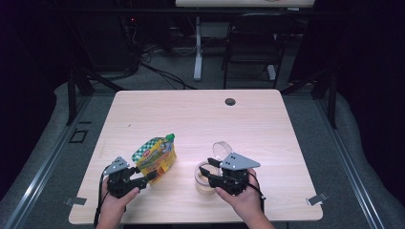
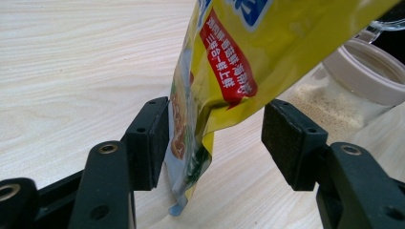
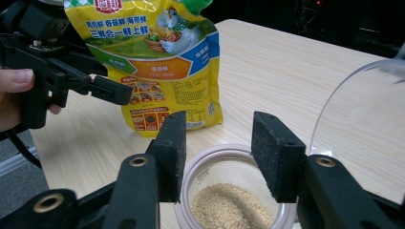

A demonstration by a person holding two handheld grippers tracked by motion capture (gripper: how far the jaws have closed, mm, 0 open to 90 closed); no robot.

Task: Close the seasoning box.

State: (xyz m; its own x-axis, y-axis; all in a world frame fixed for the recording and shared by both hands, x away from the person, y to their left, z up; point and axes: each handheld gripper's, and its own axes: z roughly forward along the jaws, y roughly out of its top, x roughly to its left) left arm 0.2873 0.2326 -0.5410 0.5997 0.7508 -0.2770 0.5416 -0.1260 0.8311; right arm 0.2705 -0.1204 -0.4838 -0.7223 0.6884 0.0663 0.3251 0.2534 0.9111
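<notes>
Pouch (image 1: 155, 158), yellow with a green cap, stands on the table (image 1: 267, 119) in the high view, its long axis tilted so the cap points up and away from the person. The left gripper (image 1: 152, 175) sits at its lower near corner with both jaws apart. The right gripper (image 1: 206, 168) hangs over the open jar (image 1: 204, 183), its jaws apart too, with the jar's clear hinged lid (image 1: 222, 148) tipped up just beyond.

Left gripper view: the pouch (image 2: 229, 67) hangs down between the 2 jaws, its bottom corner on the wood. The left pad (image 2: 150, 140) touches the pouch's side; the right pad (image 2: 286, 138) stands clear of it, so nothing is clamped. The jar (image 2: 353, 90) stands just beyond the right pad.

Right gripper view: the 2 pads (image 3: 172, 148) are held wide above the jar's mouth (image 3: 229, 191), touching nothing, with beige granules (image 3: 229, 207) below the gap. The pouch (image 3: 162, 67) stands upright beyond the left pad, printed face toward the camera, the left gripper (image 3: 119, 93) at its lower edge.
</notes>
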